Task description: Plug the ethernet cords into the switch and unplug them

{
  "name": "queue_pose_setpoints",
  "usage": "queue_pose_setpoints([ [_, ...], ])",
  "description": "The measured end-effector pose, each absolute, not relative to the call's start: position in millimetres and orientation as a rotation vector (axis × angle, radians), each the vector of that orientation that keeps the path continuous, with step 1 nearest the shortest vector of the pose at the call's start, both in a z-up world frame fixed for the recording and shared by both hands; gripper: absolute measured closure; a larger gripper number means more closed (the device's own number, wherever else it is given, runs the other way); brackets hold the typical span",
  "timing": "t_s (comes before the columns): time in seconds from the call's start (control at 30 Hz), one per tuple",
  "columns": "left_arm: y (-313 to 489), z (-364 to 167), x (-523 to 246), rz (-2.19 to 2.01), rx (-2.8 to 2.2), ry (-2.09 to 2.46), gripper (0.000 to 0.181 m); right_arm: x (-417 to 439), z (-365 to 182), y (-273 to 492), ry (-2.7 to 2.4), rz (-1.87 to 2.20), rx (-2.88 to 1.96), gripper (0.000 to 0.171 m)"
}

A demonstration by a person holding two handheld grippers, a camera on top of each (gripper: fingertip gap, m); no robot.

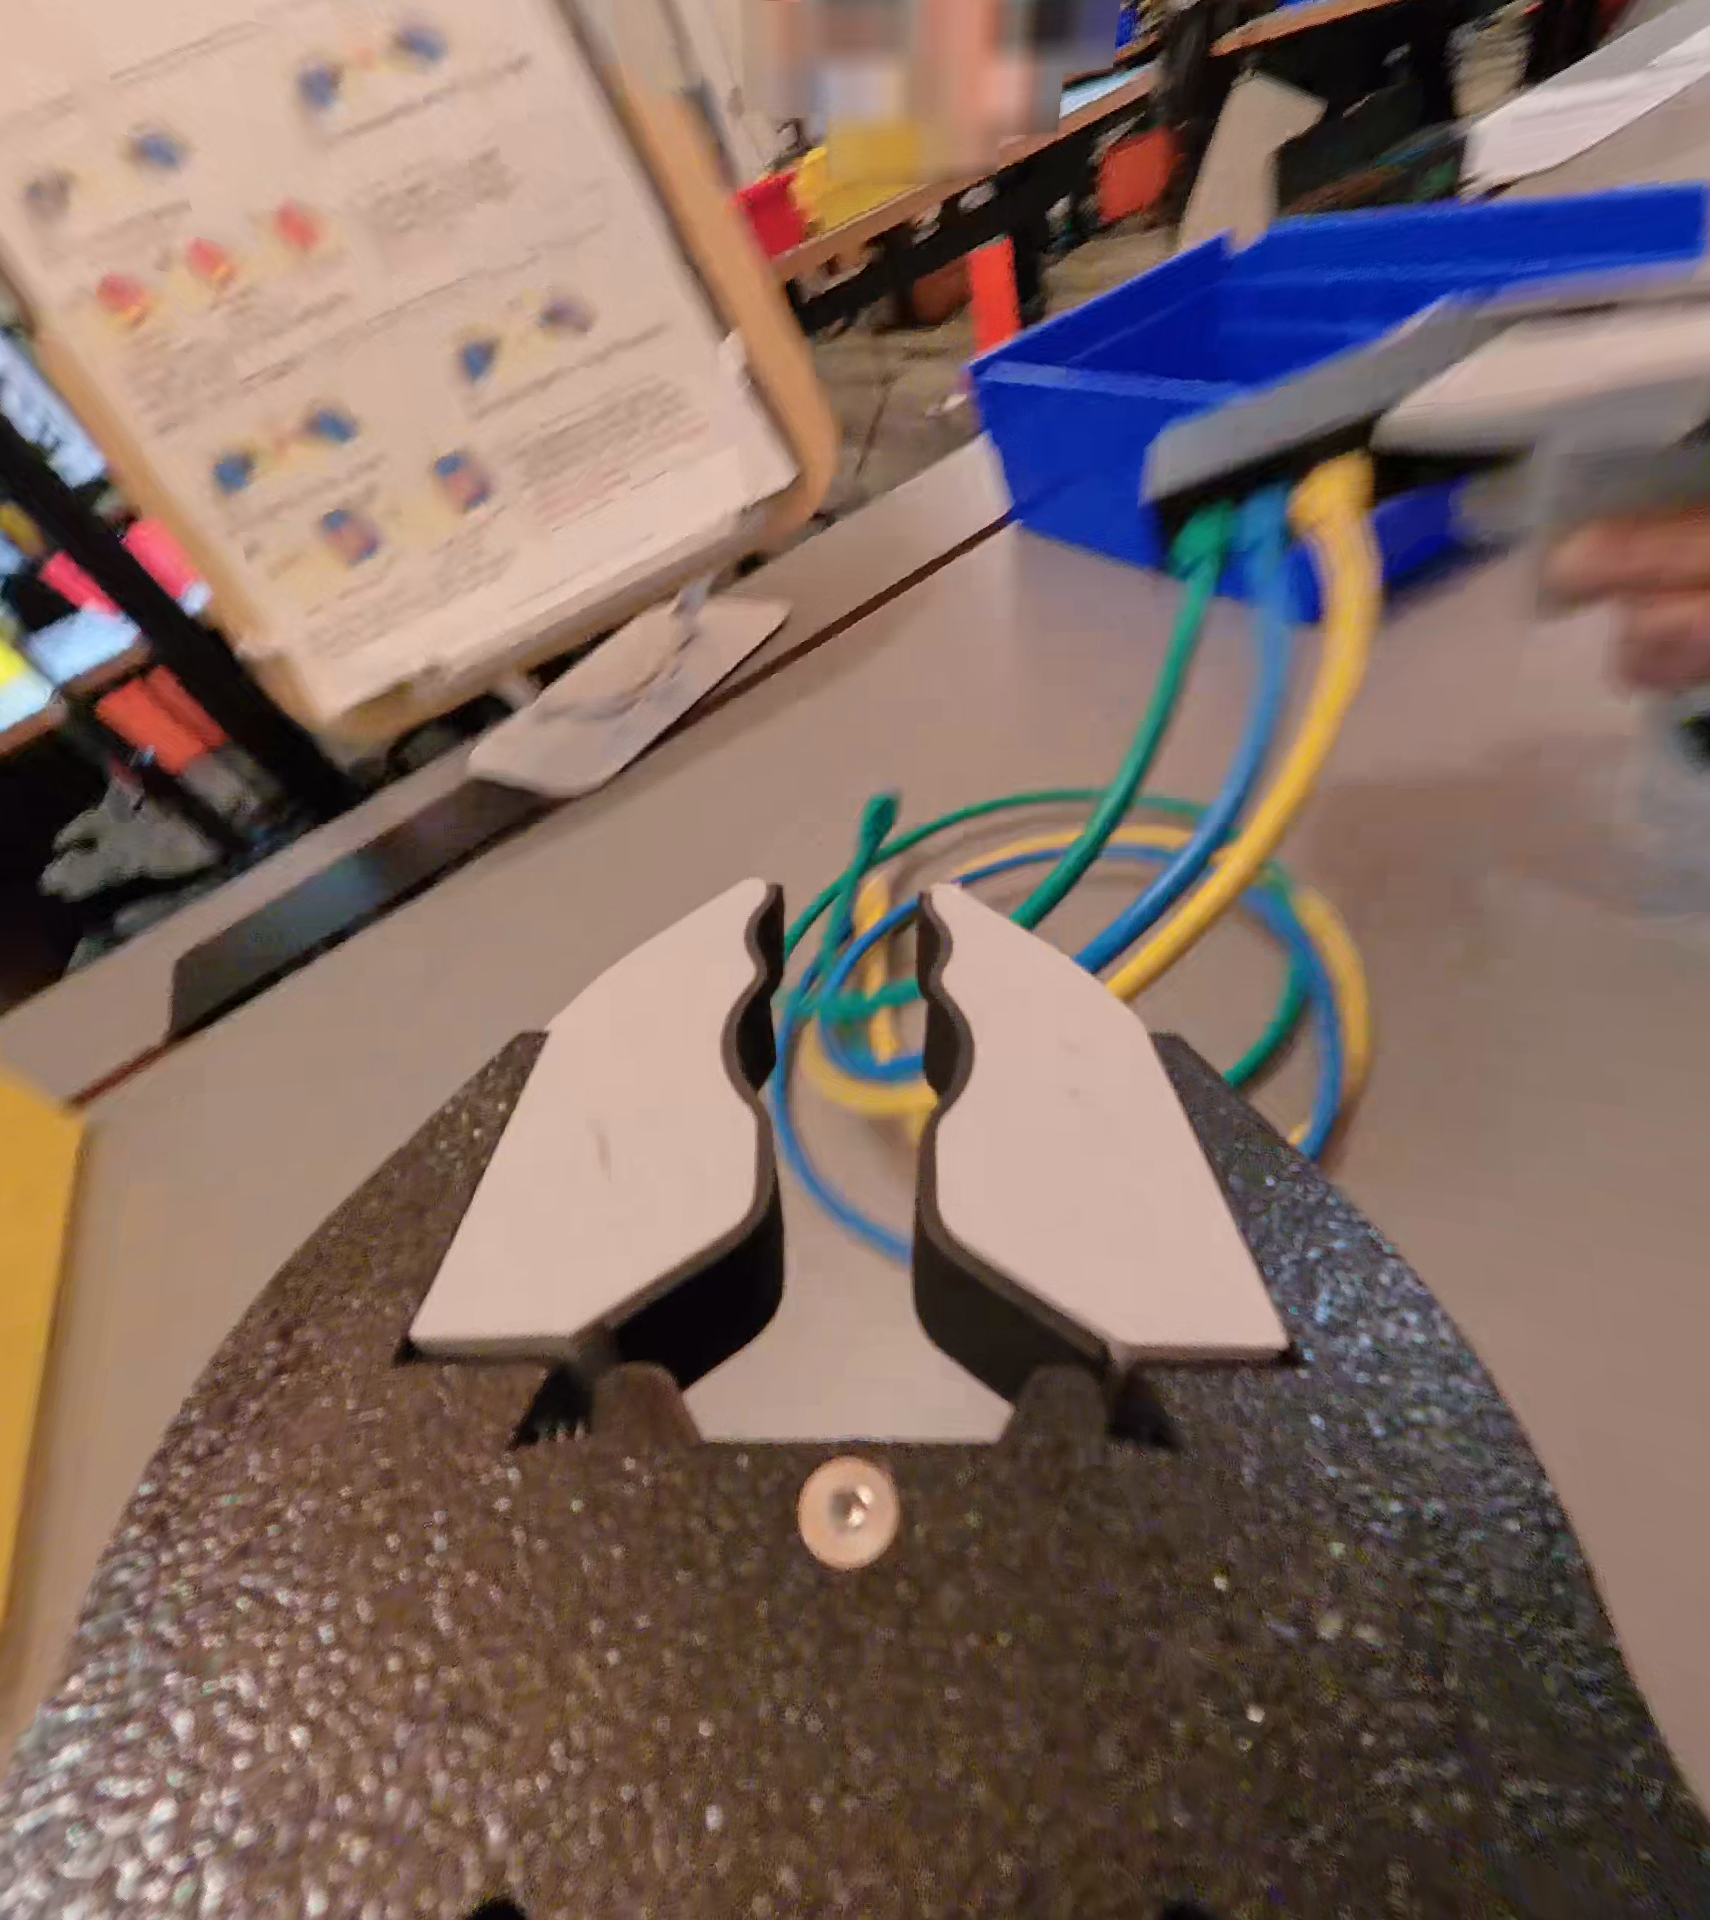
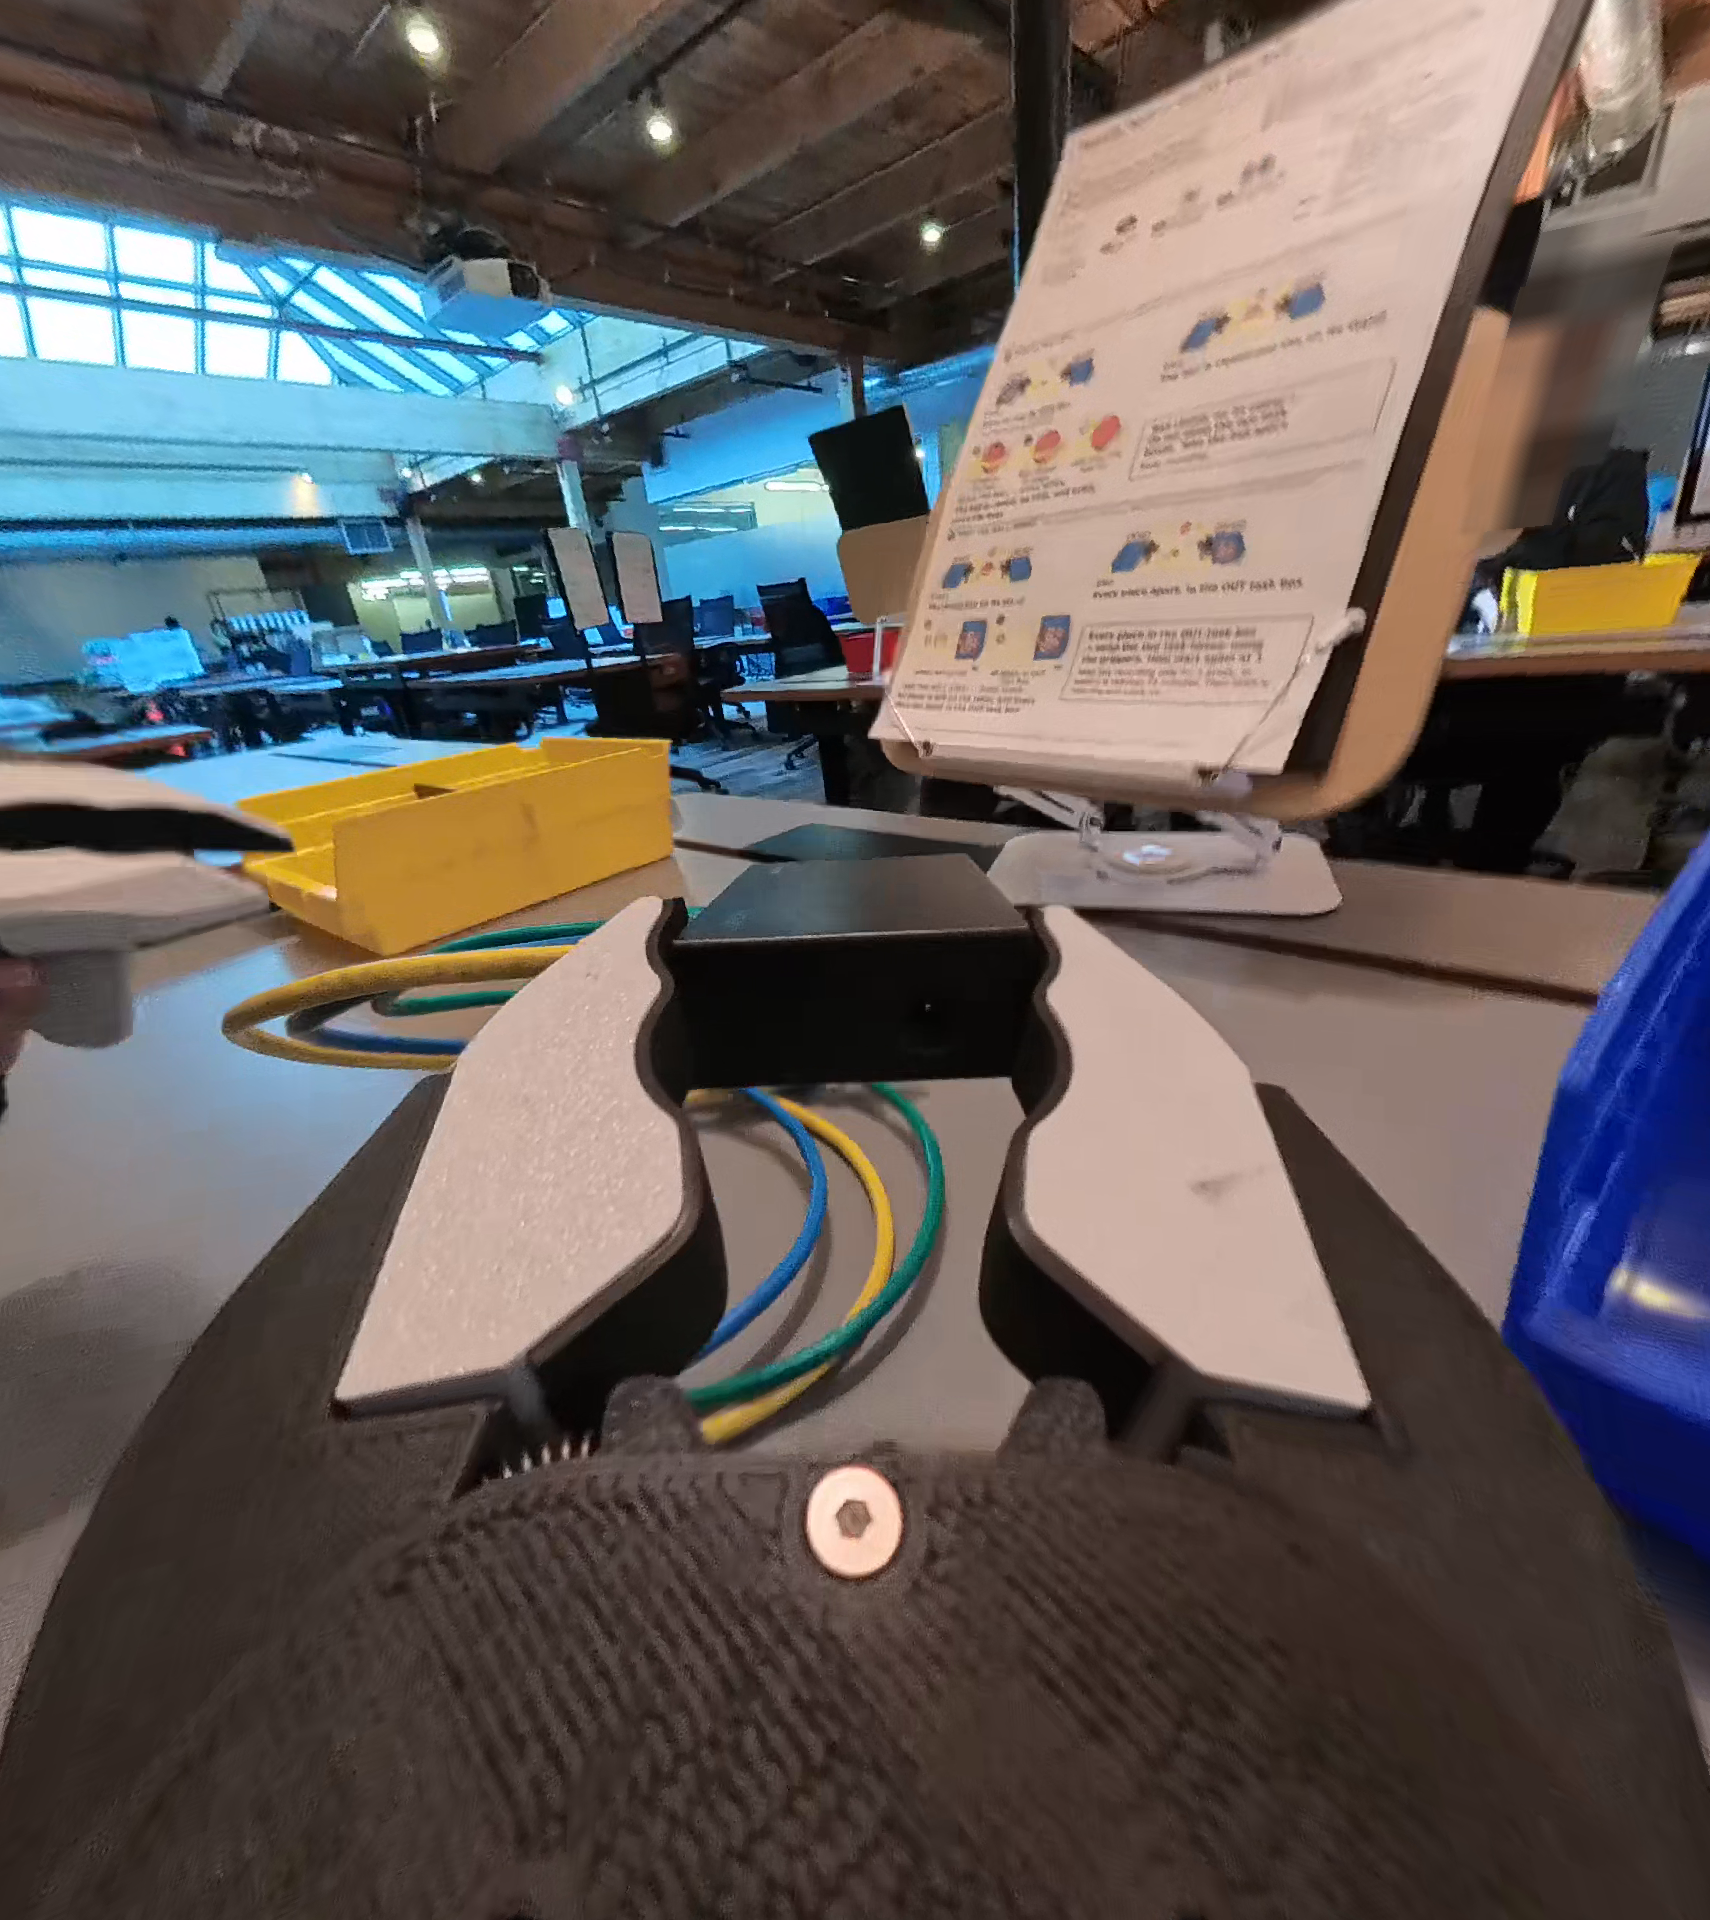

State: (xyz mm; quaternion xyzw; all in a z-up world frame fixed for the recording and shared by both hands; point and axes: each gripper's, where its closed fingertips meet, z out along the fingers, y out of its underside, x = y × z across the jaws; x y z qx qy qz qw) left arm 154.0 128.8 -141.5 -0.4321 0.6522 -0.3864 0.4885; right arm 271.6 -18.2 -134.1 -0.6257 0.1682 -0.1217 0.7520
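Note:
My right gripper (image 2: 856,925) is shut on a black switch (image 2: 851,987) and holds it above the grey table (image 2: 1350,1091). Green (image 1: 1157,707), blue (image 1: 1256,707) and yellow (image 1: 1344,665) ethernet cords are plugged into the switch's far side. They hang down to loose coils (image 1: 1298,997) on the table. In the left wrist view the right gripper (image 1: 1246,457) is at the upper right and mostly hides the switch. My left gripper (image 1: 851,935) is open and empty, low over the table just short of the coils. It also shows in the right wrist view (image 2: 264,871) at the far left.
A blue bin (image 1: 1090,436) stands behind and right of the switch, close to my right gripper (image 2: 1682,1195). A yellow bin (image 2: 477,831) sits at the left. An instruction sheet on a stand (image 2: 1173,468) is at the table's back edge.

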Motion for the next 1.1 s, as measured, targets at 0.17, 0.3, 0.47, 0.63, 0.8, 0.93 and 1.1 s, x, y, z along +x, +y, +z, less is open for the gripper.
queue_pose_setpoints([
  [0.17,215.0,-210.6,126.4,-0.813,-1.3,1.571,0.157,276.9,-55.0,-12.0,0.236,-0.412,-1.333,0.11],
  [0.3,239.0,-229.8,115.7,-0.848,-1.407,1.51,0.157,299.9,30.6,-13.8,0.126,-0.563,-1.316,0.11],
  [0.47,246.7,-228.7,119.4,-0.9,-1.453,1.478,0.157,332.8,139.1,-33.5,0.075,-0.767,-1.256,0.11],
  [0.63,246.4,-230.0,120.2,-0.913,-1.465,1.49,0.157,388.6,209.2,-85.6,0.173,-1.135,-1.242,0.109],
  [0.8,248.4,-231.4,123.4,-0.955,-1.491,1.503,0.157,455.2,176.8,-132.0,0.389,-1.275,-1.314,0.109],
  [0.93,247.5,-227.2,121.9,-1.019,-1.486,1.49,0.161,491.8,77.6,-155.9,0.591,-1.197,-1.419,0.109],
  [1.1,245.9,-221.1,119.2,-1.057,-1.452,1.469,0.164,495.3,-32.6,-173.0,0.72,-1.133,-1.528,0.109],
])
